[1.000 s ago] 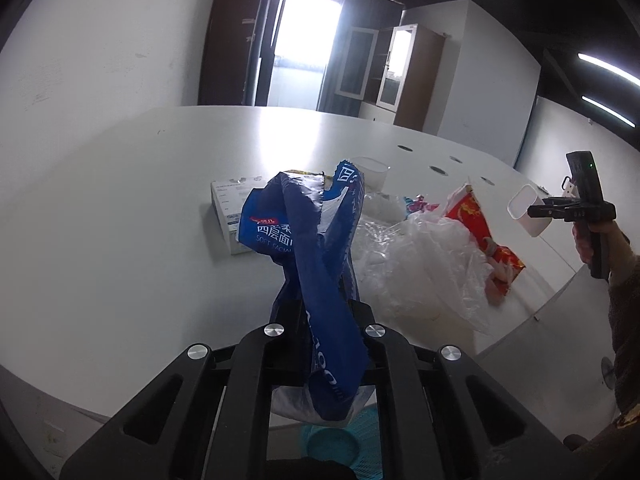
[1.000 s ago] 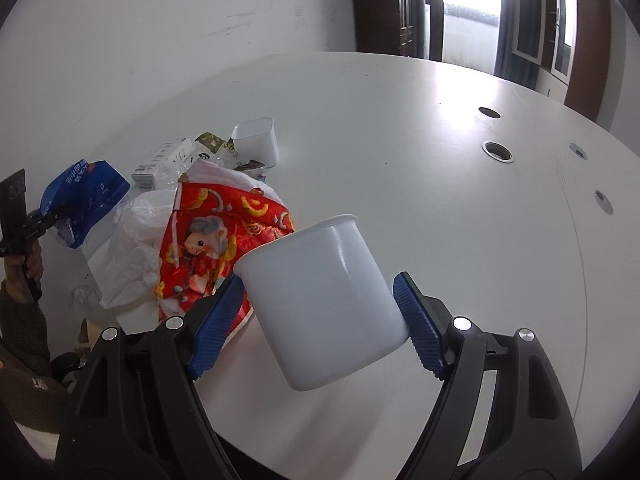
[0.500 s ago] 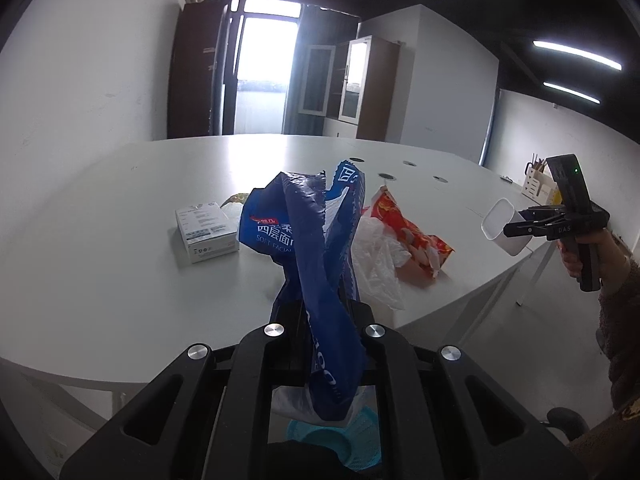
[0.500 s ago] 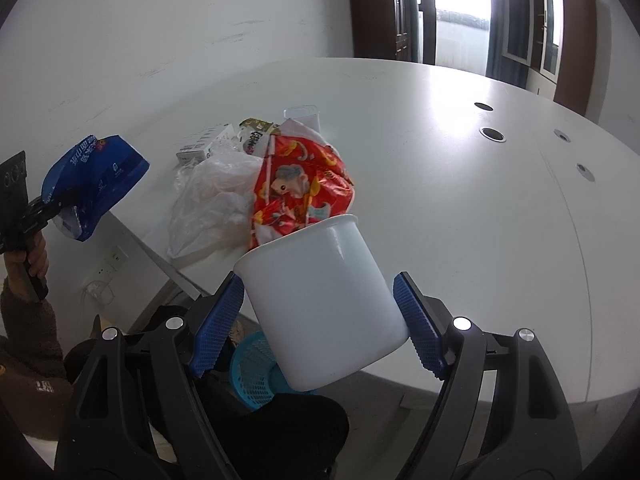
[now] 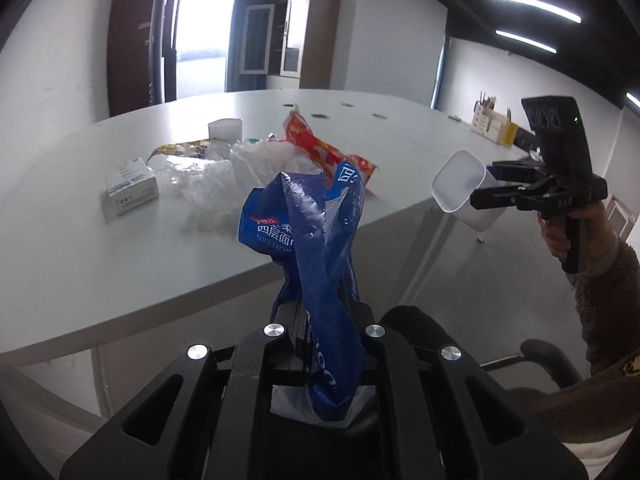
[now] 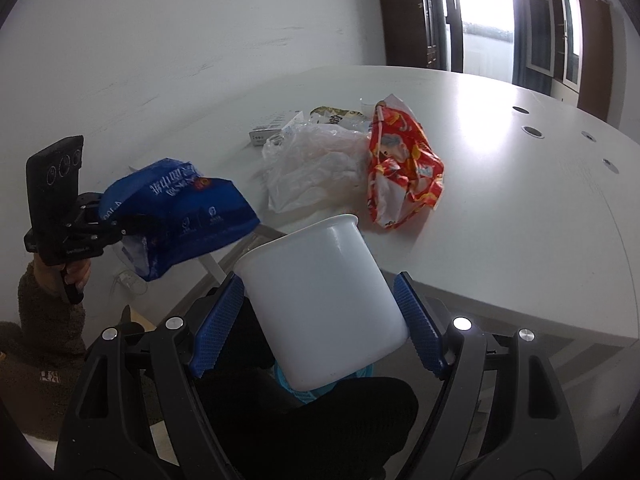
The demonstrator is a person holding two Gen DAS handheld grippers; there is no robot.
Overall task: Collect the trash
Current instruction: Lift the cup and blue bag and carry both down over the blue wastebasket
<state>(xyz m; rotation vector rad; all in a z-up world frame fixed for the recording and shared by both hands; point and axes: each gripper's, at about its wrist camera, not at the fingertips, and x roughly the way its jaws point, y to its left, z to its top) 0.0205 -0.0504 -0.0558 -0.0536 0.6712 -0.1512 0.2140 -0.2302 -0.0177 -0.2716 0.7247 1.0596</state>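
My left gripper [image 5: 325,312] is shut on a crumpled blue tissue wrapper [image 5: 308,220], held off the table's front edge; it also shows in the right wrist view [image 6: 180,216]. My right gripper [image 6: 320,300] is shut on a white plastic cup [image 6: 320,292], also held off the table; the cup shows at the right of the left wrist view [image 5: 460,186]. On the white table [image 6: 520,208] lie a red snack bag [image 6: 404,168], a clear plastic bag [image 6: 316,164], a small white box [image 5: 130,186], a brown wrapper [image 5: 180,148] and a clear cup [image 5: 225,128].
A teal basket [image 6: 320,390] shows on the floor just under the white cup, mostly hidden. A black office chair [image 5: 540,360] and the person's legs are below. Cable holes [image 6: 532,131] dot the table's far side.
Both grippers have pulled back from over the table to beyond its front edge, each still holding its item. The trash on the table looks farther away.
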